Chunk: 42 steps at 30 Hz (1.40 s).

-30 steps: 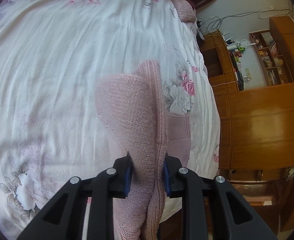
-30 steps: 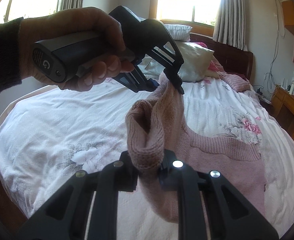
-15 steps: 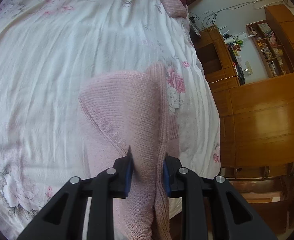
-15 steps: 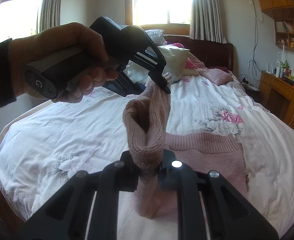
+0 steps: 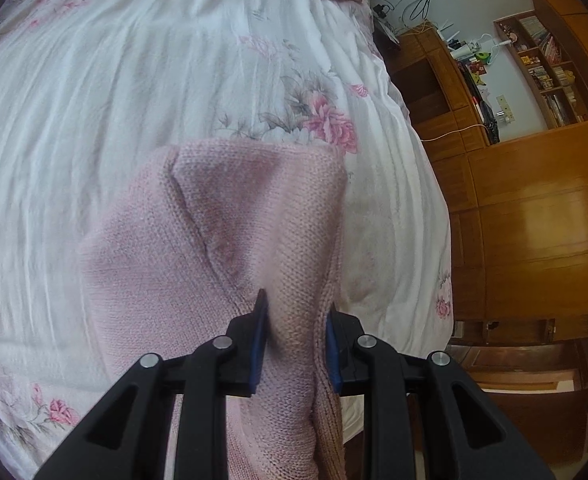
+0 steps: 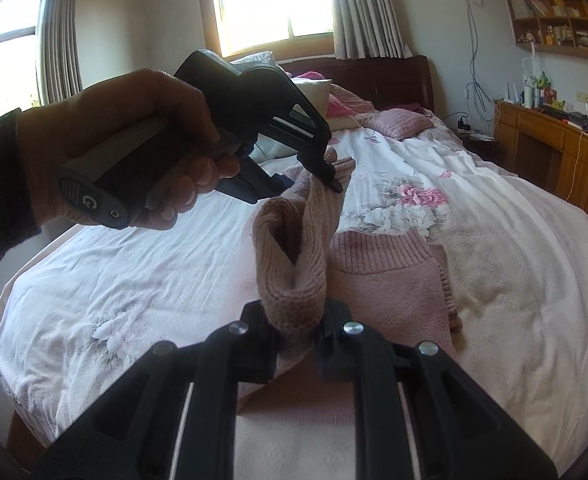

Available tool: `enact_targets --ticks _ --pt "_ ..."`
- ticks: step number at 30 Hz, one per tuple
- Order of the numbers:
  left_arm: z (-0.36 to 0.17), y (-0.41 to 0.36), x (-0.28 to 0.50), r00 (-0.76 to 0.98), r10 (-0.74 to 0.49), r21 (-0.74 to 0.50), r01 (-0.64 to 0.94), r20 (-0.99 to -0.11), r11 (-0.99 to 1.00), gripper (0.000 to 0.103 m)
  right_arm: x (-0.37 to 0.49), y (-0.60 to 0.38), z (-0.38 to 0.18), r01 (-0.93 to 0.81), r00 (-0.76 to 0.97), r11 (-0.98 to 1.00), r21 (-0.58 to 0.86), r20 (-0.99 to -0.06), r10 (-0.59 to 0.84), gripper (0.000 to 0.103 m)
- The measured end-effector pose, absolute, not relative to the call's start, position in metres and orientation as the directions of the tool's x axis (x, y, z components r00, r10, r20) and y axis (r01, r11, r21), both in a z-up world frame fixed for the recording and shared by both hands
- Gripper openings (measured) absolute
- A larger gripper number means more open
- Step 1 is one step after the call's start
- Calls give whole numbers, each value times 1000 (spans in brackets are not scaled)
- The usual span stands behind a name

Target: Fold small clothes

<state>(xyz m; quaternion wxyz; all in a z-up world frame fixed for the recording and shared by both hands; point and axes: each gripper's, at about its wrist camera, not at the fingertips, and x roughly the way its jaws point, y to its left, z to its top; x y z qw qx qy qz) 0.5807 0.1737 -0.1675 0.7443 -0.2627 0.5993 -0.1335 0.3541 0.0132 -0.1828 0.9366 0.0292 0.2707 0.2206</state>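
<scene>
Right wrist view: both grippers, left gripper [image 6: 326, 176] and right gripper [image 6: 300, 326], clamp pink knitted sweater [image 6: 390, 280]; fold mid-way, upper edge aloft, not yet laid on floral white bedspread [image 6: 514, 248].

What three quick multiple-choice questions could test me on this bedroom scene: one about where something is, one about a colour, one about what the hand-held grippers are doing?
1. Where does the lower part of the sweater lie?
A. on the wooden desk
B. on the floral bedspread
C. on the windowsill

2. What colour is the sweater?
A. pink
B. navy
C. green

3. What state are the two grippers in?
A. both open, holding nothing
B. only one holds cloth
C. both shut on the sweater

Answers:
1 B: the ribbed part rests flat on the white bedspread with pink flowers.
2 A: the knit is pale pink in both views.
3 C: the left hand-held gripper, held in the person's hand, pinches one raised edge, and the right hand-held gripper has a bunched fold clamped between its fingers.
</scene>
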Motion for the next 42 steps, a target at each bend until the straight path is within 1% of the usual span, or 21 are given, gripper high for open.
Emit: enact_targets --ticks 12,22,25,28,29,31,32,33,34,35,36,39,42 --pt "-201 109 596 202 -439 -467 -120 -875 876 25 363 -42 -219 -338 737 908 248 -529 419 13" --pt "-222 71 600 214 -314 -345 -123 -925 931 25 373 -73 -253 -311 691 888 337 -561 455 13" --pt "-230 64 597 236 -295 -331 -130 -926 935 26 375 -78 -267 -302 679 889 344 -577 454 13" --pt "-235 60 592 283 -306 -354 -136 -909 925 28 381 -90 -282 -288 635 860 421 -588 500 13" --pt "-235 59 589 302 -322 -375 -135 -897 917 30 384 -96 -287 -282 613 836 471 -581 535 17" --pt "-232 60 582 344 -387 -451 -125 -855 884 44 392 -110 -301 -259 544 750 609 -550 634 29" --pt "-229 63 577 371 -420 -492 -120 -828 862 56 396 -115 -308 -251 500 691 677 -521 692 48" --pt "-225 65 573 389 -446 -523 -114 -806 845 63 399 -120 -311 -247 474 640 728 -485 735 57" --pt "-222 69 567 398 -465 -545 -111 -791 831 66 402 -124 -311 -251 457 605 756 -458 762 58" --pt "-219 74 560 404 -481 -563 -108 -778 820 69 406 -125 -312 -257 429 573 779 -439 789 62" --pt "-216 79 553 405 -495 -575 -101 -769 812 69 412 -125 -314 -255 391 531 808 -416 821 64" --pt "-202 103 525 425 -524 -610 -89 -738 787 70 432 -123 -318 -227 284 444 867 -377 881 64" --pt "-188 133 495 446 -551 -644 -79 -705 761 72 452 -124 -320 -178 229 405 897 -362 904 64"
